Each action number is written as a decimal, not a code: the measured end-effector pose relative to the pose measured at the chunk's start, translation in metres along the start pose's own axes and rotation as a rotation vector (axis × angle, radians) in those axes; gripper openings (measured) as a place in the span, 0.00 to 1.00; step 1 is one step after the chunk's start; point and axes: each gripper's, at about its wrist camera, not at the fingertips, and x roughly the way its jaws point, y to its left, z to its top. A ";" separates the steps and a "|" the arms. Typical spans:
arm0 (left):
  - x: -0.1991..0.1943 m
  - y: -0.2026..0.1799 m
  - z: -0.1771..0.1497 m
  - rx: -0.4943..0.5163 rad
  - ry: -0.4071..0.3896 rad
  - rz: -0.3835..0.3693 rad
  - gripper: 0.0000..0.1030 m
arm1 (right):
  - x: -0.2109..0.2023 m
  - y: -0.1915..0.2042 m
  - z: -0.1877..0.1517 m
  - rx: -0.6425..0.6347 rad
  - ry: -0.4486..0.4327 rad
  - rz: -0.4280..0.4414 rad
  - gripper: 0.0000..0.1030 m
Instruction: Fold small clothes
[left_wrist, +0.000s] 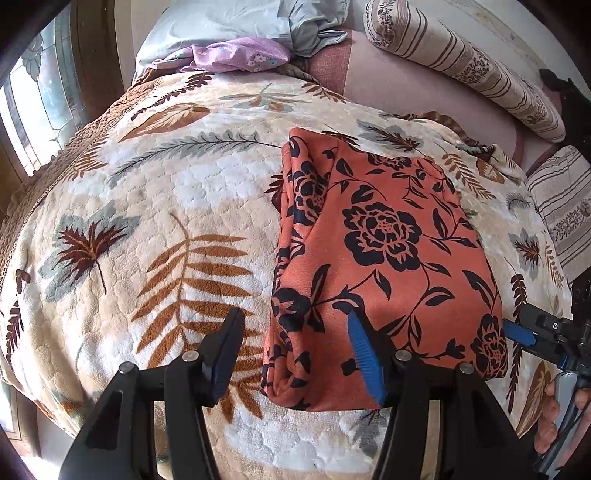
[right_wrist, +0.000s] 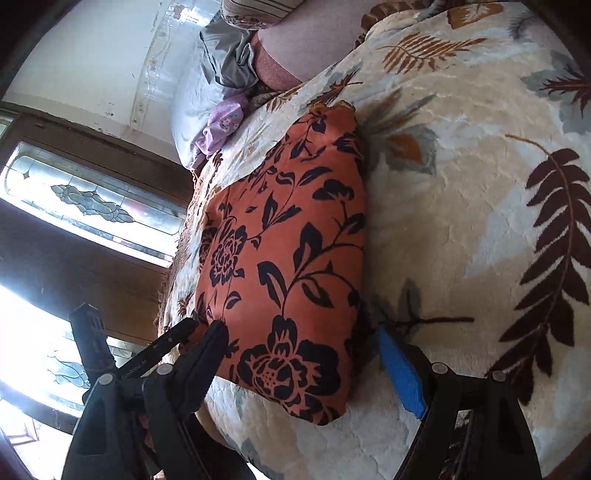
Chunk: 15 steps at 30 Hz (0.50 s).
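An orange garment with a black flower print (left_wrist: 384, 258) lies folded into a rectangle on the leaf-patterned blanket (left_wrist: 155, 206). My left gripper (left_wrist: 295, 332) is open, its jaws astride the garment's near left corner, holding nothing. My right gripper (right_wrist: 299, 343) is open too, its jaws astride the garment's (right_wrist: 280, 266) near end, empty. The right gripper also shows at the right edge of the left wrist view (left_wrist: 532, 332), beside the garment's right side.
A lilac flowered cloth (left_wrist: 240, 55) and pale blue bedding (left_wrist: 229, 26) lie at the bed's far end. Striped bolsters (left_wrist: 465, 62) lie along the far right. A stained-glass window (right_wrist: 92, 206) and wooden frame stand beyond the bed's edge.
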 end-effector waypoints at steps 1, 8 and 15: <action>0.001 0.000 0.002 -0.003 0.004 -0.006 0.57 | 0.001 0.001 0.003 -0.003 -0.001 0.000 0.82; 0.022 0.011 0.028 -0.094 0.012 -0.179 0.65 | 0.017 -0.006 0.026 0.040 0.015 -0.022 0.83; 0.067 0.005 0.037 -0.069 0.075 -0.162 0.67 | 0.049 -0.017 0.042 0.116 0.060 0.023 0.82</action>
